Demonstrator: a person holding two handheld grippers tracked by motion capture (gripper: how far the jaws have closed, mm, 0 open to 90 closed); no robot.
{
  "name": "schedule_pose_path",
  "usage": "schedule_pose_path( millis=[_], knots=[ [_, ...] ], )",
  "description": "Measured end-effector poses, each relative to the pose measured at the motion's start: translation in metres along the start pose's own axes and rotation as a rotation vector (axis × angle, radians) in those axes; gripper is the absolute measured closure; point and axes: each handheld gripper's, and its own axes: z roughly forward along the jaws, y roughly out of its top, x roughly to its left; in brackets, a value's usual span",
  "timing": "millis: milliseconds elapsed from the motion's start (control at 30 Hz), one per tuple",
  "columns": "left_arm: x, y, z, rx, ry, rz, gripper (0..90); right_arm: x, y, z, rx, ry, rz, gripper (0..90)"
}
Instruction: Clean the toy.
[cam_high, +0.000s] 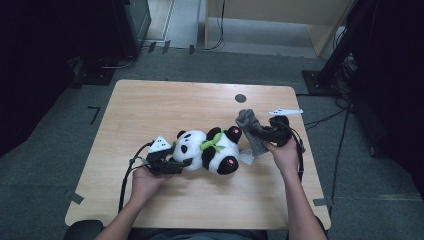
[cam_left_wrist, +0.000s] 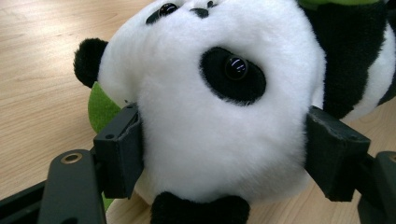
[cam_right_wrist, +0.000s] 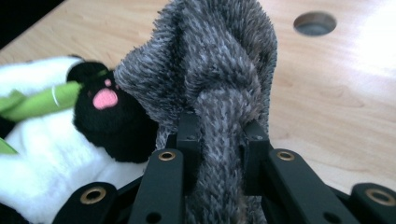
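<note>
A plush panda (cam_high: 210, 149) with a green scarf lies on its back on the wooden table (cam_high: 150, 105). My left gripper (cam_high: 167, 162) clamps its white head (cam_left_wrist: 219, 121) between both pads, the jaws wide around it. A grey fuzzy sock (cam_high: 251, 131) rises beside the panda's black foot (cam_right_wrist: 112, 121). My right gripper (cam_high: 265, 134) is shut on the sock (cam_right_wrist: 219, 107), pinching a bunched fold that stands up from between the jaws.
A round cable hole (cam_high: 240, 98) sits in the table near its far edge, also visible past the sock (cam_right_wrist: 315, 22). A white tag (cam_high: 246, 158) lies by the panda's lower foot. Cables trail from both grippers off the near edge.
</note>
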Motion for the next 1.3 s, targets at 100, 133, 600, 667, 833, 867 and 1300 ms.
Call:
schedule_pose_path(
  millis=[100, 133, 600, 667, 833, 867, 1300],
  knots=[
    [0.0, 0.0, 0.0, -0.004, 0.0, -0.001, 23.1, 0.005, 0.008, -0.009, -0.038, 0.002, -0.004, 75.7],
    [0.0, 0.0, 0.0, -0.004, 0.0, -0.001, 23.0, 0.005, 0.008, -0.009, -0.038, 0.002, -0.004, 75.7],
    [-0.002, -0.002, 0.0, -0.005, 0.012, 0.009, 22.1, 0.051, 0.028, -0.002, -0.067, 0.094, -0.096, 74.8],
    [-0.002, -0.002, 0.0, -0.005, 0.012, 0.009, 22.1, 0.052, 0.027, 0.001, -0.06, 0.098, -0.102, 74.8],
    [-0.003, -0.001, 0.0, -0.003, 0.011, 0.0, 22.3, 0.052, 0.021, 0.015, -0.013, 0.087, -0.126, 74.5],
    [-0.003, -0.001, 0.0, -0.003, 0.011, 0.0, 22.3, 0.05, 0.02, 0.014, -0.009, 0.091, -0.116, 74.5],
    [-0.002, -0.001, 0.0, -0.002, 0.006, -0.003, 22.3, 0.02, 0.006, 0.009, 0.022, 0.068, -0.035, 73.9]
  ],
)
